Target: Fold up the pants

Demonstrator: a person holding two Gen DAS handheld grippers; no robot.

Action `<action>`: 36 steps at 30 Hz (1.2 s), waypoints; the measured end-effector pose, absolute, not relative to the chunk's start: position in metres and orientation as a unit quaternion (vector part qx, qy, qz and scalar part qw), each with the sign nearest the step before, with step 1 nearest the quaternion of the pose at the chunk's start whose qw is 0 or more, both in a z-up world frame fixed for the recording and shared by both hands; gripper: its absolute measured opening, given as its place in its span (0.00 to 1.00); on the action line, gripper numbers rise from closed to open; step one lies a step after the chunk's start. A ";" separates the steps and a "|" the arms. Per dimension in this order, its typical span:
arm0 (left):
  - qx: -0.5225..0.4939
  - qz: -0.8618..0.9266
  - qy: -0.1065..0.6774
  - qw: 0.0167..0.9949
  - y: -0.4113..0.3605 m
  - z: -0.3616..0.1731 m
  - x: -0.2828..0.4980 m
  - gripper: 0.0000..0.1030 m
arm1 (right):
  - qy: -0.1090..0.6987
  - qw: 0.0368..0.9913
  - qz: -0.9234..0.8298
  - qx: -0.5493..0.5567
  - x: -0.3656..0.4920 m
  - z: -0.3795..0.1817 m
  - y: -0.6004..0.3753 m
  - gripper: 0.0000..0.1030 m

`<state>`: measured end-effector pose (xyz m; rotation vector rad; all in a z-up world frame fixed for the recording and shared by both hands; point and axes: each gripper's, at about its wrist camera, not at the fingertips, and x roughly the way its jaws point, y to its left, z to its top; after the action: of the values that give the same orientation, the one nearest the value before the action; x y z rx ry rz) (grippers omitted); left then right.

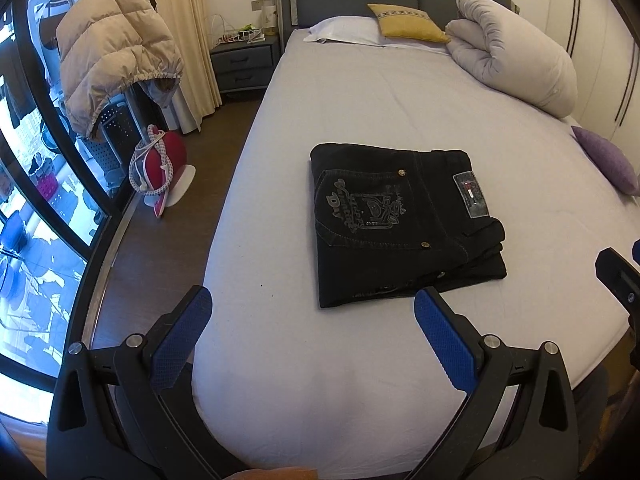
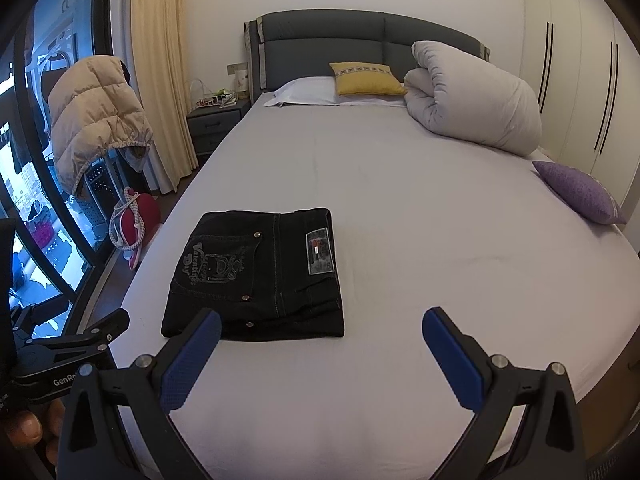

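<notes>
Pants folded, both grippers clear.

Left gripper [image 1: 312, 300] and right gripper [image 2: 322, 320] spread wide, empty, above the bed's [image 1: 360, 360] foot edge; beyond, pants [image 1: 404, 224] stacked square near the bed's left edge. Layers at the near side perhaps loose: any snag there would likely spill the stack.

We are looking from the bed's [image 1: 360, 120] foot toward the headboard [image 2: 360, 32] in both wrist views, hovering just above the near edge. The right view is sitting further right, both sharing the folded pants [image 1: 404, 220] mid-mattress.
</notes>
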<state>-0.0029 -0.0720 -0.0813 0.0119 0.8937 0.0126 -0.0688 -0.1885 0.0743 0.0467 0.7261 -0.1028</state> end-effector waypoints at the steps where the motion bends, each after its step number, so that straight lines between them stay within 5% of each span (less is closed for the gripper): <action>1: 0.005 0.006 0.432 0.902 -0.072 -0.081 -0.003 1.00 | 0.355 0.933 -0.050 0.023 -0.069 0.074 -0.188 1.00; 36: 0.004 0.011 0.429 0.903 -0.070 -0.082 -0.006 1.00 | 0.389 0.919 -0.062 0.018 -0.066 0.061 -0.195 1.00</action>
<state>-0.0060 -0.0702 -0.0820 0.0080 0.8876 0.0237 -0.0661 -0.1955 0.0608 0.0362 0.8005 -0.1280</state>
